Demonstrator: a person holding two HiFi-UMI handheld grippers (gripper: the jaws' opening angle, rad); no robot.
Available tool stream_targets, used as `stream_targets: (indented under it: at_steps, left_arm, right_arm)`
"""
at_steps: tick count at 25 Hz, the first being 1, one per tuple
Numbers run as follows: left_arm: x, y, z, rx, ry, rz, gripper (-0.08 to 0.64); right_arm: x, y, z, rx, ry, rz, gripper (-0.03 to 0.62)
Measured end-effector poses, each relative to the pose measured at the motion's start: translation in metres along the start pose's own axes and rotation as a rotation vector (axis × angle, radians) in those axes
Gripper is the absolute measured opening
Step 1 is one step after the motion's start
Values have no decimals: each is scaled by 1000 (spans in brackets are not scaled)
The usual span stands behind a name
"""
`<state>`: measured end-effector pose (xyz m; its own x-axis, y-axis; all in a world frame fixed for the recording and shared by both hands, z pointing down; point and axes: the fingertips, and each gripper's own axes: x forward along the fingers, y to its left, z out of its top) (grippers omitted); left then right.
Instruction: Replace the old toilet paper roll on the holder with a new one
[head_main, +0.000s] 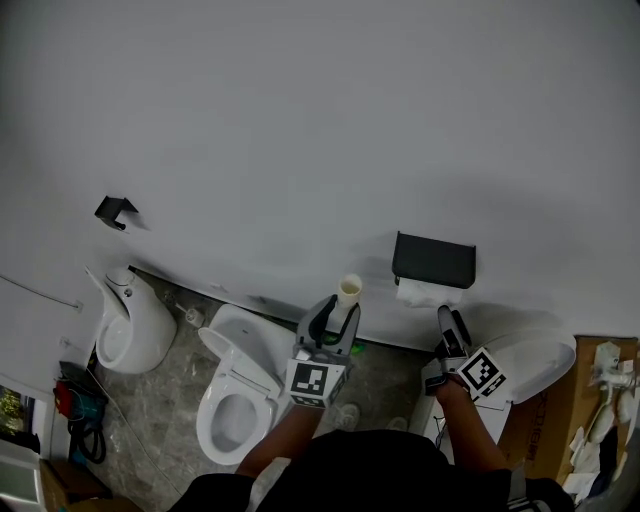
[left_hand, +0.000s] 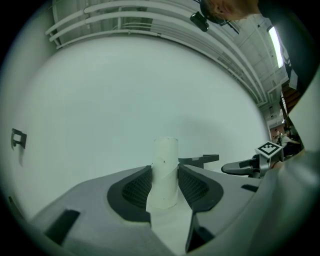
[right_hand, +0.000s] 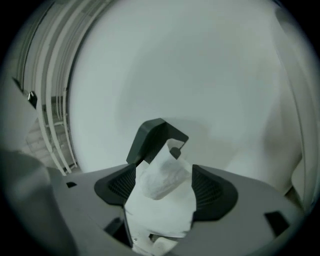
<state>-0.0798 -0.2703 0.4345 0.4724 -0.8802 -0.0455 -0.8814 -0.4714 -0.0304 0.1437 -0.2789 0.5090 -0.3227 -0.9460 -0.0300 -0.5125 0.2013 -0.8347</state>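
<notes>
Two grippers are held out level toward the white wall (head_main: 300, 130), one in each hand. The left gripper (head_main: 338, 318) is clenched on an empty cardboard tube (left_hand: 165, 160); both pads press the tube's lower part, and it stands upright, its open top clear above the jaws. The right gripper (head_main: 451, 320) is released: its jaws stand wide apart, and the white toilet paper roll (right_hand: 162, 180) sits between them with a loose sheet hanging down in front. A narrow gap shows at the right pad; at the left pad, contact cannot be settled. This roll sits directly under the black holder (head_main: 433, 258), which is fixed to the wall just beyond the right gripper's tips. The tube is well left of the holder and apart from it. Below the left gripper, a white toilet (head_main: 215, 385) stands on the grey floor (head_main: 180, 365) against the wall.
</notes>
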Motion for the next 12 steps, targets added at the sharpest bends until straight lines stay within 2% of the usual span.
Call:
stream_targets:
  at_steps: [6, 9, 12]
  left_arm:
    - [14, -16, 0, -4, -1, -45, 161]
    - [23, -27, 0, -11, -8, -72, 161]
    - [28, -35, 2, -23, -17, -92, 161]
  right_arm:
    - [-24, 16, 31, -348, -20, -5, 302]
    - [-35, 26, 50, -500, -48, -7, 190]
    - [-42, 30, 62, -580, -75, -13, 59]
